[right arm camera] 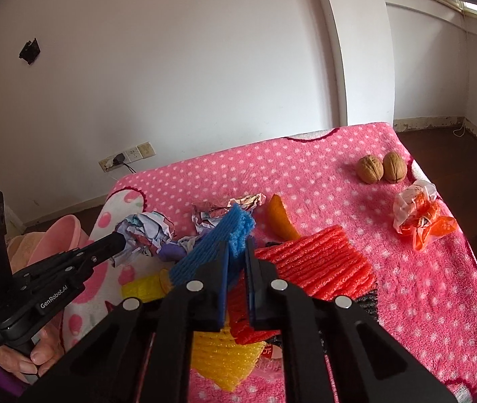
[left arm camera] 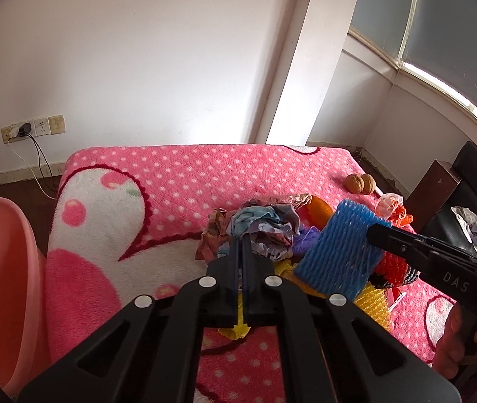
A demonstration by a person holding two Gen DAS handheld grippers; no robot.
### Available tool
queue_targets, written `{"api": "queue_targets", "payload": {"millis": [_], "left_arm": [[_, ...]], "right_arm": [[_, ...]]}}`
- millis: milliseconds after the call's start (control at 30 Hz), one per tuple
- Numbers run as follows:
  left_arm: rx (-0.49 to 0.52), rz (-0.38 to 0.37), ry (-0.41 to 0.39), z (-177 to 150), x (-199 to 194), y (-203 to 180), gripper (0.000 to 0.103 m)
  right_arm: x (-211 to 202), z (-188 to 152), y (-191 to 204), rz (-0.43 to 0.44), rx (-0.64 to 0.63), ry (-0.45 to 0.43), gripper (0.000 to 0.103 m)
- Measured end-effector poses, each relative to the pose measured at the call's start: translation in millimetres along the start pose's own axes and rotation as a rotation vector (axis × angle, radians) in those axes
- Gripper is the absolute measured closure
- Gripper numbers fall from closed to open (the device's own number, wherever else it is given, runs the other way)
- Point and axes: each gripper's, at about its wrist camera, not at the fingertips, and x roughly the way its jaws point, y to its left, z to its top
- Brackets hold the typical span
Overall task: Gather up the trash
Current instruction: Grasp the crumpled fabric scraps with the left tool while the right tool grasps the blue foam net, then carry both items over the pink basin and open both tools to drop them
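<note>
Your left gripper (left arm camera: 241,240) pinches a crumpled paper wad (left arm camera: 265,225) between closed fingers. Just to its right, your right gripper (right arm camera: 236,252) clamps a blue foam net (left arm camera: 336,252), lifted off the pile. Below both, red foam net (right arm camera: 319,262) and yellow foam net (right arm camera: 225,356) lie on the pink blanket (right arm camera: 406,285). Two walnuts (right arm camera: 381,167) sit far beyond.

The pink basin (left arm camera: 0,288) at nine o'clock runs off the left wrist view's edge. The yellow foam net (right arm camera: 225,359) lies mostly hidden under the right gripper (right arm camera: 236,252) at six o'clock. Print on the crumpled paper (left arm camera: 265,225) is too small to read.
</note>
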Motion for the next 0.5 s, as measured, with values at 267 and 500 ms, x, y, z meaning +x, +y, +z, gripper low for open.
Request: {"api": "queue_targets", "payload": {"millis": [267,500], "left_arm": [[-0.026,0.018,-0.101,5.5,-43.2,13.8,0.102],[-0.070,0.119,-0.182,1.1,-89.9,46.0,0.102]], "right_arm": [[-24.3,12.9,35.1,0.057,-0.058,-0.083,0.096],[-21.1,23.1,92.8,0.176,-0.140,-0.097,0.096]]}}
